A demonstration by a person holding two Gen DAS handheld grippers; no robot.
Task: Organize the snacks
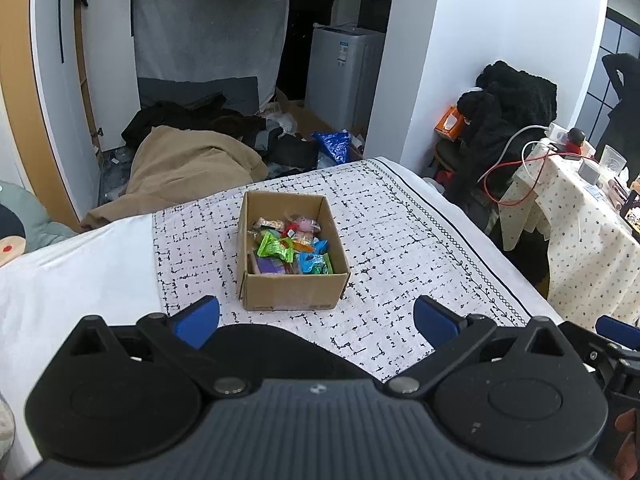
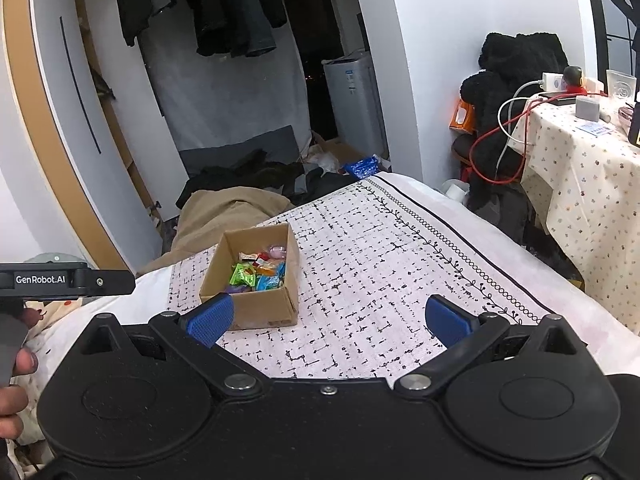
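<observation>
1. The left gripper [image 1: 316,322] hovered over the patterned bedspread [image 1: 400,240], its blue fingers spread wide and holding nothing.
2. The right gripper [image 2: 326,322] was likewise spread wide and empty.
3. The open cardboard box [image 1: 294,294] sat on the bedspread just ahead of both grippers.
4. Wrapped snacks [image 1: 290,246] in green, blue, orange and pink lay piled inside the box.

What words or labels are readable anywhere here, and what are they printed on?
"GenRobot.AI": white lettering on the left hand-held gripper, seen in the right wrist view.
Snack wrappers in the cardboard box: print too small to read.
Label on the box front: blurred.
Sticker on the white appliance: unreadable.
Card on the side table: too small.
</observation>
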